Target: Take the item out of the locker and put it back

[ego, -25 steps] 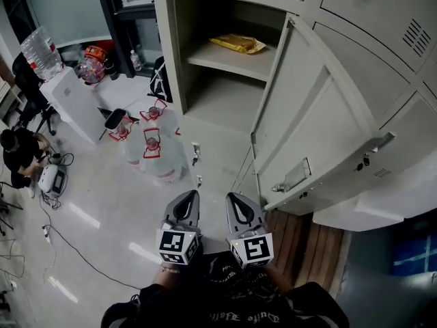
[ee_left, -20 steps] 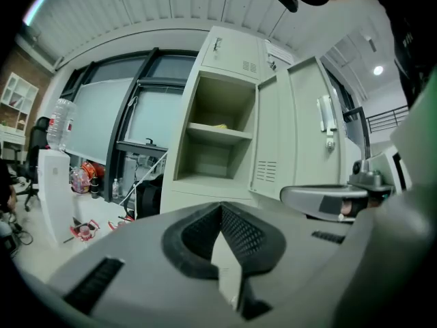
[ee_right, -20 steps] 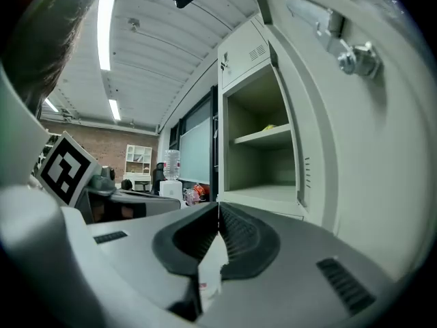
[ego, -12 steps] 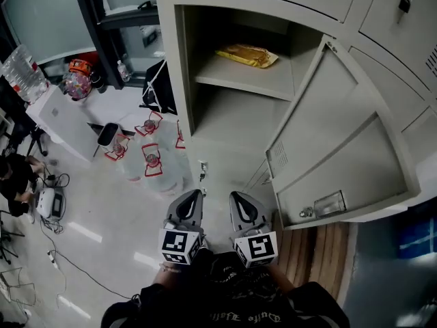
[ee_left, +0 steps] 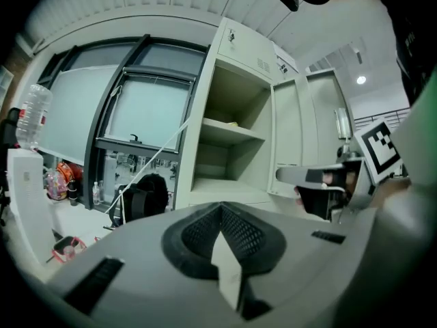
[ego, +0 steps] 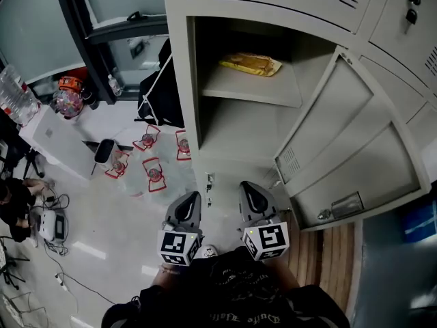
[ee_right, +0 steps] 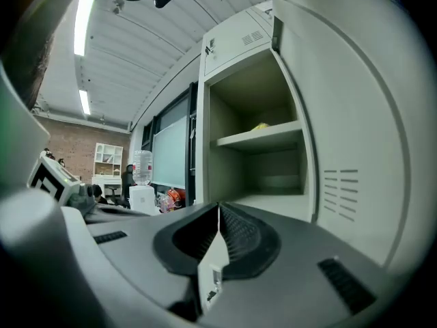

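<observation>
A flat yellow packet lies on the upper shelf of the open grey locker; the lower shelf is bare. The locker's door stands swung out to the right. My left gripper and right gripper hang side by side low in the head view, in front of the locker and well below the shelf. Both are shut with nothing between the jaws. The left gripper view shows its jaws together, with the packet far off. In the right gripper view the jaws also meet, and the packet shows on the shelf.
Several large water jugs stand on the floor left of the locker, beside a black bag. A white water dispenser and a seated person with cables are at the far left. Wooden flooring lies under the open door.
The locker has come nearer the middle of the head view and its door stands further round to the right. Both grippers stay low and shut; the right one sits slightly higher.
</observation>
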